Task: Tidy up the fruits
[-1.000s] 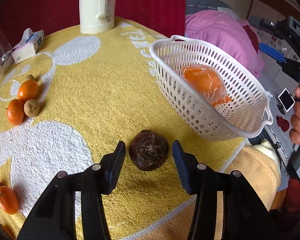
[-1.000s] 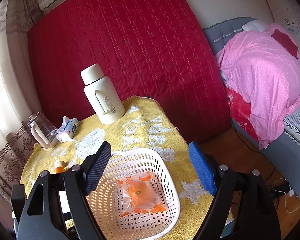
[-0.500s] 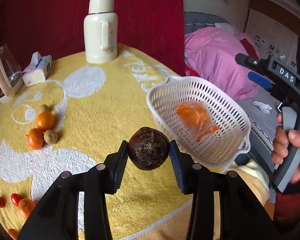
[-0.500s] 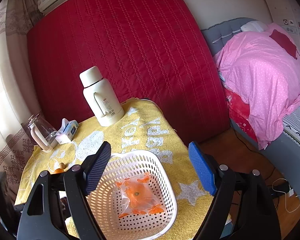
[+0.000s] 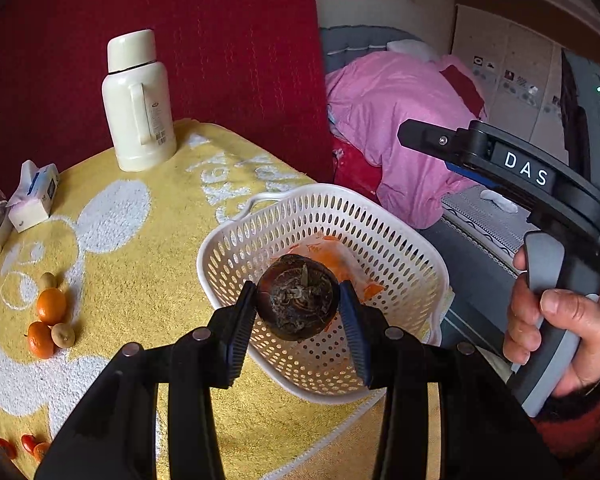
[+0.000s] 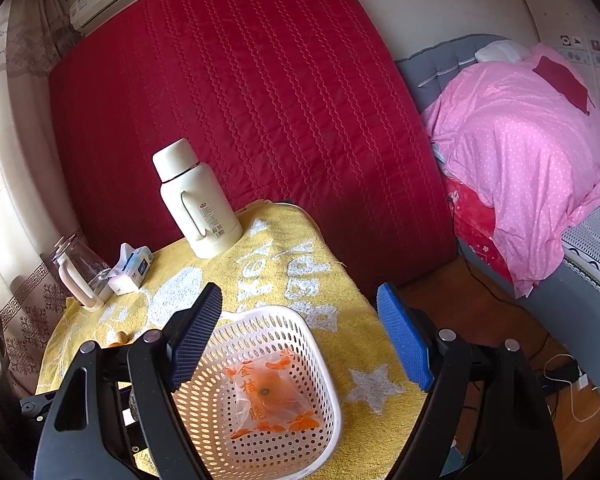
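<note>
The left gripper [image 5: 298, 312] clamps a dark brown fruit [image 5: 297, 298] in the air over the near rim of the white basket [image 5: 400, 232], which holds a bagged orange [image 6: 266, 394]. Left of it lie small oranges [image 5: 51, 305]; a cream flask [image 5: 138, 100] stands beyond. The right gripper [image 6: 300, 340] hangs spread wide above the basket.
</note>
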`<action>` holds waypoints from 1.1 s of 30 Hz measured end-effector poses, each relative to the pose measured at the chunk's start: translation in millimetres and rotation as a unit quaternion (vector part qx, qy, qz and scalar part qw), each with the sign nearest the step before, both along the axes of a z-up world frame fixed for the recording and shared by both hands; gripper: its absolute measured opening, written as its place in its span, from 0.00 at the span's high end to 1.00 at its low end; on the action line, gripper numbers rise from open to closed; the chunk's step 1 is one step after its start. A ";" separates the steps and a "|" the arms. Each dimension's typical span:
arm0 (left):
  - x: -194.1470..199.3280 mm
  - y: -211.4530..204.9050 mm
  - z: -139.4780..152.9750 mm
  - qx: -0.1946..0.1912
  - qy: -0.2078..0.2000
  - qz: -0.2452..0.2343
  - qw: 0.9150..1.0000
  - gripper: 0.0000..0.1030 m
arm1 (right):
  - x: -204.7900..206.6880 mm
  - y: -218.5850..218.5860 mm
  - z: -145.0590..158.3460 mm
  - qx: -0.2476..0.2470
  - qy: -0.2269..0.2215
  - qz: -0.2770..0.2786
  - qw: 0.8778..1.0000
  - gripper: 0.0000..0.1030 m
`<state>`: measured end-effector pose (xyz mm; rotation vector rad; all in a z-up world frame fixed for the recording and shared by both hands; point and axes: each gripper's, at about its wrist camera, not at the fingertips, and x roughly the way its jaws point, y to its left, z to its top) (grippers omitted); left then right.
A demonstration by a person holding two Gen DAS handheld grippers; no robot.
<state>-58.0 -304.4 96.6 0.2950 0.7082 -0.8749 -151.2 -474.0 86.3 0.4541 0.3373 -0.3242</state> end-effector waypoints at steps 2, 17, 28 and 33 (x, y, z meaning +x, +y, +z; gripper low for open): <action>-1.4 -1.0 0.4 0.004 -0.012 0.006 1.000 0.55 | 0.2 -0.4 -0.2 0.001 0.000 0.000 1.000 0.21; -1.3 18.1 15.3 0.008 -0.090 0.072 0.993 0.11 | 1.7 5.6 -1.7 -0.004 0.001 0.001 1.000 0.14; -3.0 38.6 19.1 0.007 -0.108 0.106 0.988 0.05 | 1.8 14.2 -2.1 -0.011 0.002 0.009 1.000 0.13; -2.6 48.5 19.3 0.012 -0.116 0.120 0.986 0.05 | 2.9 21.3 -1.3 -0.015 0.001 0.016 1.000 0.13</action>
